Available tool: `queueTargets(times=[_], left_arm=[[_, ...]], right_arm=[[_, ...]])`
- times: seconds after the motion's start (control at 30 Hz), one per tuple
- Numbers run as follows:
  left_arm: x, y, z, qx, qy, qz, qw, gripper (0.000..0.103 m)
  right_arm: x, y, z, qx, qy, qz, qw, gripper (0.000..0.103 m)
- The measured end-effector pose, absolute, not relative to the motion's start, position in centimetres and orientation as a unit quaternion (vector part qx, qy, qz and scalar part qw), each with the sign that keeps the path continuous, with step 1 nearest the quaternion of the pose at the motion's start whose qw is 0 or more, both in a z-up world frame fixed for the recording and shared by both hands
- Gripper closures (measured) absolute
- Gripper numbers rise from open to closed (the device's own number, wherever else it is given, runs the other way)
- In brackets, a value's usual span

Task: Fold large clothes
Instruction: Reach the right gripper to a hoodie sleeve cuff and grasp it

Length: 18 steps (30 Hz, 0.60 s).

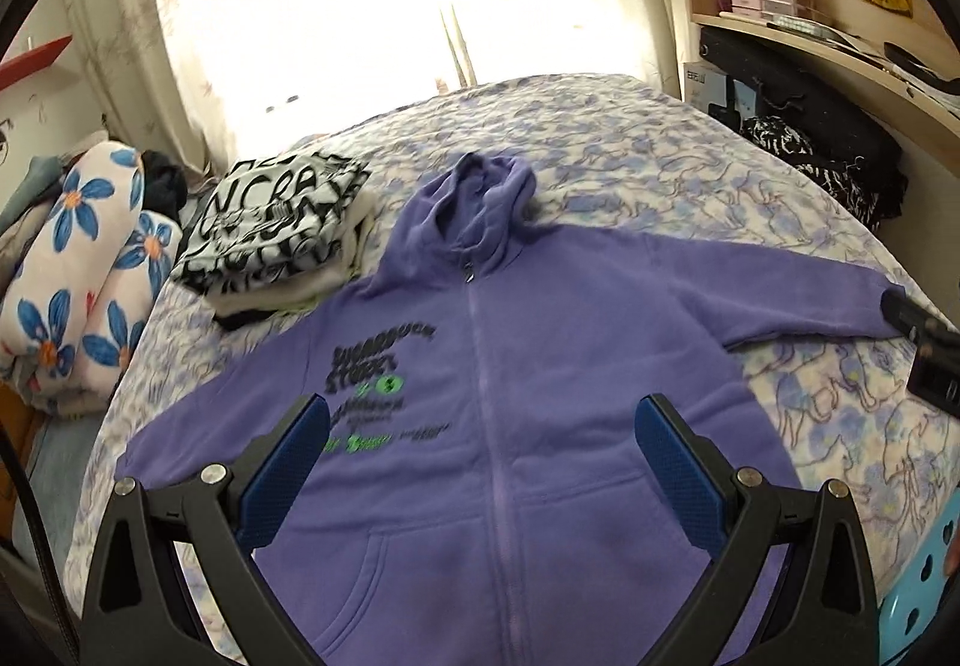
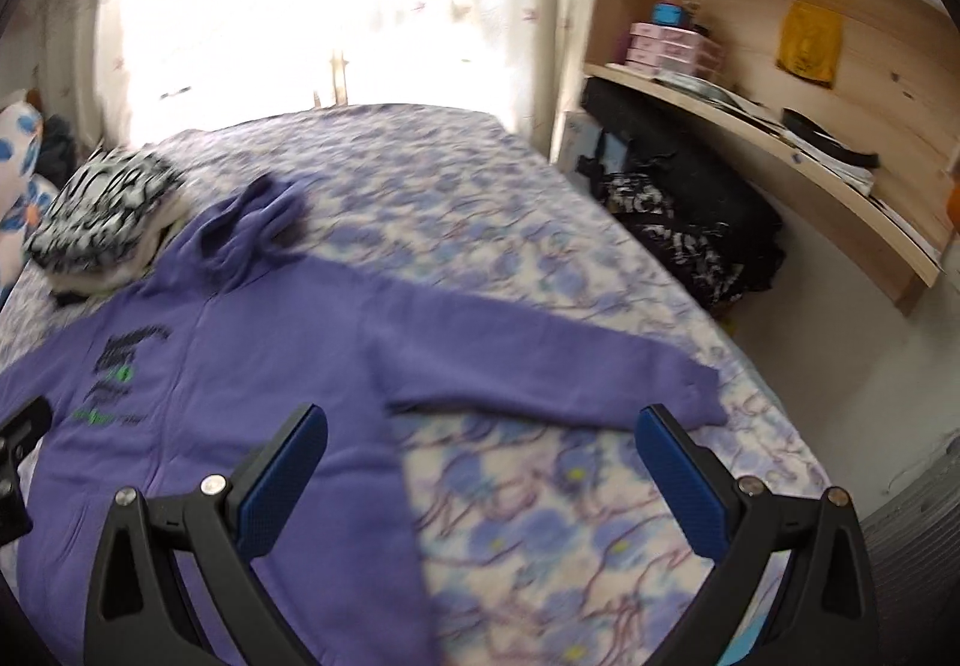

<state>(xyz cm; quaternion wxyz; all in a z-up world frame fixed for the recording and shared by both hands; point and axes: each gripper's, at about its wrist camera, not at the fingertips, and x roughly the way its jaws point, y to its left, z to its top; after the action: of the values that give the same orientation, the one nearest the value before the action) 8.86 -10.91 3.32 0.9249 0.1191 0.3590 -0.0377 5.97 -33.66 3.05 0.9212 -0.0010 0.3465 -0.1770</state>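
Purple zip-up fleece hoodie (image 2: 198, 366) laid flat, outstretched sleeve (image 2: 540, 366) just ahead of spread, empty right claw (image 2: 480, 462); left claw (image 1: 480, 456) spread over torso.

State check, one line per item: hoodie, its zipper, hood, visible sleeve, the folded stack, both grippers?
purple hoodie: spread flat, front up, unfolded
zipper: closed up to the neck
hood: rumpled, lying above the collar
sleeve: stretched out sideways on the bed
black-and-white stack: folded, beside the hood
left gripper: jaws open, empty
right gripper: jaws open, empty
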Motion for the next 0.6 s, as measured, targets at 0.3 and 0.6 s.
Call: queueTargets(times=[0.3,0.6], left_arm=[[14.2,-15.8,1.0,0.115,0.362,-0.070,0.922,0.005],[19.5,-20.2,-4.2,0.087,0.369,-0.137,0.915,0.006]], right_arm=[[10.0,-42.3,-1.8,0.109,0.413,-0.172,0.888,0.002],[12.2,-50.8,-10.0,0.261,0.465,-0.179,0.827,0.021]])
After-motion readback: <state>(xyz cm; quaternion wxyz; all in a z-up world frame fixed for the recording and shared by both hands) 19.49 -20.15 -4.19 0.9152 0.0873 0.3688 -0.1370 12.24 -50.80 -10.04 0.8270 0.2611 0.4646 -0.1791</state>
